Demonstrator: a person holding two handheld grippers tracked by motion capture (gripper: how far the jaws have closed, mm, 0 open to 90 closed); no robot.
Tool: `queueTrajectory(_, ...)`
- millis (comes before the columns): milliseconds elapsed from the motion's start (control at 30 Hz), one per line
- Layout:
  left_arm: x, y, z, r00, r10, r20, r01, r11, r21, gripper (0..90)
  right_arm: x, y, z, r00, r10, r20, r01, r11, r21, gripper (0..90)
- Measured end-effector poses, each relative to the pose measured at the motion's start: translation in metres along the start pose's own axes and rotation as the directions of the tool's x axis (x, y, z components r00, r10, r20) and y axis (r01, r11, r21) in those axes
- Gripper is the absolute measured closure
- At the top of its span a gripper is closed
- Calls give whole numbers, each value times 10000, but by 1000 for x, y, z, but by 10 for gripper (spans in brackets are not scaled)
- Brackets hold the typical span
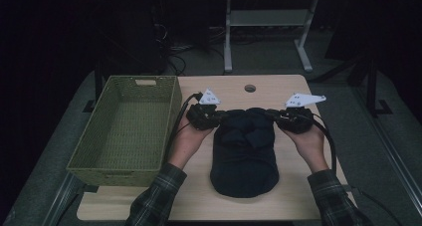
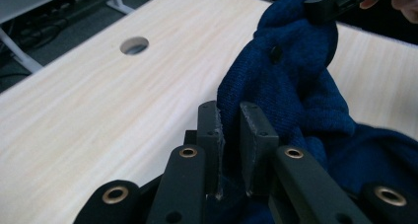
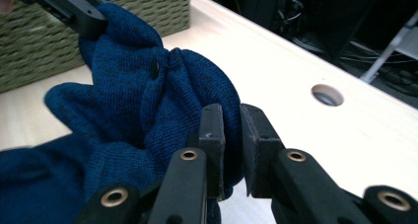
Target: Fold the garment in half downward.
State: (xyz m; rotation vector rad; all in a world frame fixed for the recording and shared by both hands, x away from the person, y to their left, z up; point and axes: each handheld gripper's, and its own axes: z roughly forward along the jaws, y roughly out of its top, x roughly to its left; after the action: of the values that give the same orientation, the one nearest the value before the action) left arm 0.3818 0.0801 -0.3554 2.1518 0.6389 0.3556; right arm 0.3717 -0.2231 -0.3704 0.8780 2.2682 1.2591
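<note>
A dark blue knitted sweater (image 1: 244, 156) lay folded lengthwise on the light wooden tabletop (image 1: 293, 196), just right of an empty green woven basket (image 1: 130, 131). The person's left tongs (image 1: 215, 117) and right tongs (image 1: 271, 115) met the garment at its far end, one at each corner. In the left gripper view, the left tongs (image 2: 230, 135) stood at a narrow gap with a fold of knit (image 2: 276, 81) pinched between the pads; in the right gripper view, the right tongs (image 3: 231, 135) were likewise nearly shut on the sweater's edge (image 3: 148, 100), though a sliver of gap showed beside the cloth. The far end looked bunched and raised off the tabletop, while the near part rested flat. Judging by this, the folding seemed partly done: the sides were already brought in, and a fold of the far end toward the near end probably remained, with the basket not yet filled.
</note>
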Motion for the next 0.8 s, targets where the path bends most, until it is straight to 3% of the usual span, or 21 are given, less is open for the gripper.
queueTrajectory(267,-7,-12,-1,9999,-7,167,5,9999,109,797,12,-13,-7,9996,-17,-279,15,10000,-92,798)
queueTrajectory(467,-12,-21,0,9995,-18,318,8,9996,294,792,17,-23,-8,9985,244,-496,-252,9995,-165,795)
queueTrajectory(800,-19,-36,-1,9951,-244,956,196,9985,502,781,27,-39,-9,9962,339,-804,-320,9992,248,782)
